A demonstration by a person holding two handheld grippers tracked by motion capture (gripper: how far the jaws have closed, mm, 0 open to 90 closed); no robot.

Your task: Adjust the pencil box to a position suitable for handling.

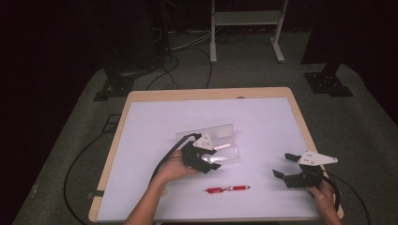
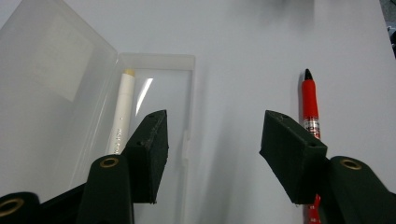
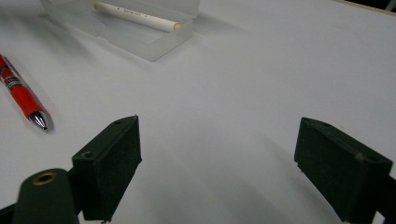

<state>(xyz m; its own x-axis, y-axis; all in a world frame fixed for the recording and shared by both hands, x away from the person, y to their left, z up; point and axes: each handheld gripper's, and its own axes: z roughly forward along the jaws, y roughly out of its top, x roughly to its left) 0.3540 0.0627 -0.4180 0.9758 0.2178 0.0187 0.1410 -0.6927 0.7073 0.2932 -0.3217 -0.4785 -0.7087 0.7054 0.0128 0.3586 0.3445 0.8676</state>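
One white pen (image 2: 122,109) in case (image 2: 159,63)

No text can be read. Small dark print on the white pen (image 2: 122,109) inside the clear case (image 2: 159,65) and a label band on the red pen (image 2: 310,105) are too blurred.

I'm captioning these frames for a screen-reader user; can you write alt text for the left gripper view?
The left hand-held gripper hangs open and empty over a white table. A clear plastic pencil case lies open at left with a white pen inside; a red pen lies on the table at right.
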